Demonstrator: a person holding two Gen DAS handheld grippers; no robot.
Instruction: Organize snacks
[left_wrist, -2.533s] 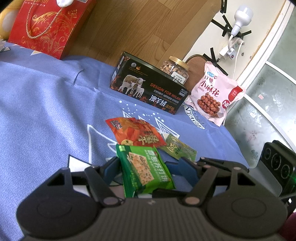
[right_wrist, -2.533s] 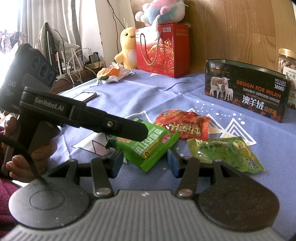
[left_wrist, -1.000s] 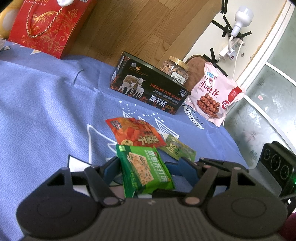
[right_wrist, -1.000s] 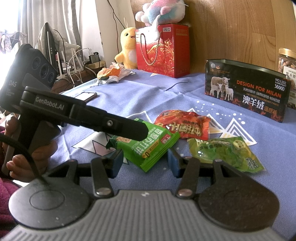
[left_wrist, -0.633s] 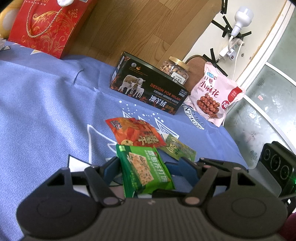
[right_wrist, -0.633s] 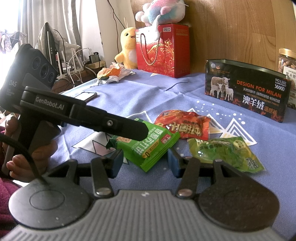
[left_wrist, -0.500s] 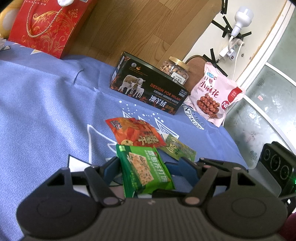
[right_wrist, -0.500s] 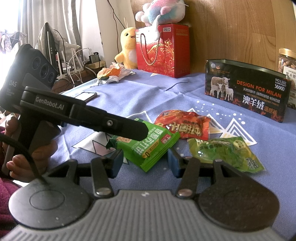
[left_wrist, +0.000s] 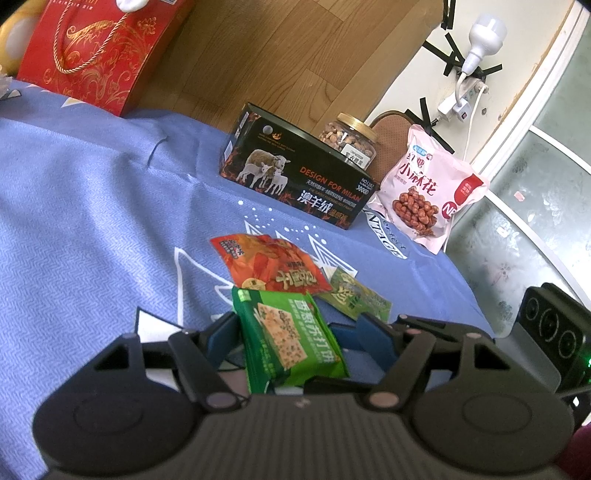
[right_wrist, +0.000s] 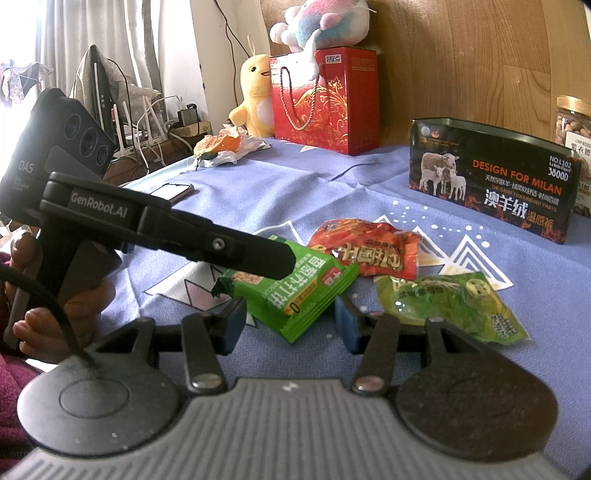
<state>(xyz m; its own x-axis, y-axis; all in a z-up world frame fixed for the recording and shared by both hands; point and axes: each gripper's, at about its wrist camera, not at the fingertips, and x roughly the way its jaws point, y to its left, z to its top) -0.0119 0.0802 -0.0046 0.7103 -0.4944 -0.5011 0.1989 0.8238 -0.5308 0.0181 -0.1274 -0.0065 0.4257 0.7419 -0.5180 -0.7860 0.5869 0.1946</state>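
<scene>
Green cracker packet (left_wrist: 286, 338) lies on blue tablecloth (left_wrist: 92, 206), landmark for rest. Left gripper (left_wrist: 295, 341) straddles packet, blue pads either side; pad contact unclear, cannot tell if gripped. Right gripper (right_wrist: 290, 321) low at packet's near corner, jaws moderately apart, corner between them, pads clear of it. Red snack packet (right_wrist: 367, 251) touching packet's far end. Light green pouch (right_wrist: 448, 304) just beside packet. Black sheep-print box (right_wrist: 493, 182) well beyond packet; pink bag (left_wrist: 430, 195) beside box.
</scene>
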